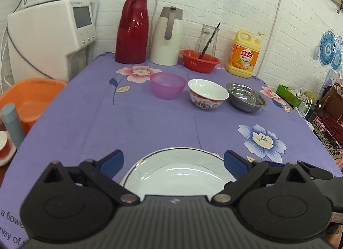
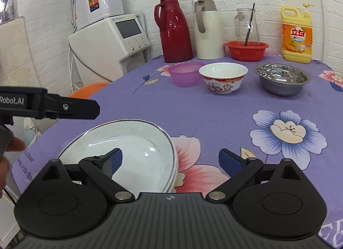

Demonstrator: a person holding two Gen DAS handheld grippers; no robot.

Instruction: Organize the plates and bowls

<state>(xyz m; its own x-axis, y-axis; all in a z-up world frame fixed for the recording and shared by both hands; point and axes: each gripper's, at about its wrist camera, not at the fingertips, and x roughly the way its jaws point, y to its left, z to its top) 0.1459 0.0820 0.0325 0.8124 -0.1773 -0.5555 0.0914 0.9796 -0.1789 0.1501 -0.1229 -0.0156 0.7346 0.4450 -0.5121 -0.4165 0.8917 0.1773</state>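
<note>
Stack of white blue-rimmed ceramic plates (image 2: 120, 152), at near table (image 1: 150, 120) edge; left claw (image 1: 173, 161) released, straddling it, right claw (image 2: 170, 160) gaping alongside; risk: careless withdrawal nudging stack off edge.

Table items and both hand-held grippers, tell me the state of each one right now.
Left hand-held gripper: open, holding nothing.
Right hand-held gripper: open, holding nothing.
White plates: stacked on the tablecloth, empty.
Purple bowl: upright, empty.
Patterned bowl: upright, empty.
Steel bowl: upright, empty.
Red basket: holding a glass jar.
</note>
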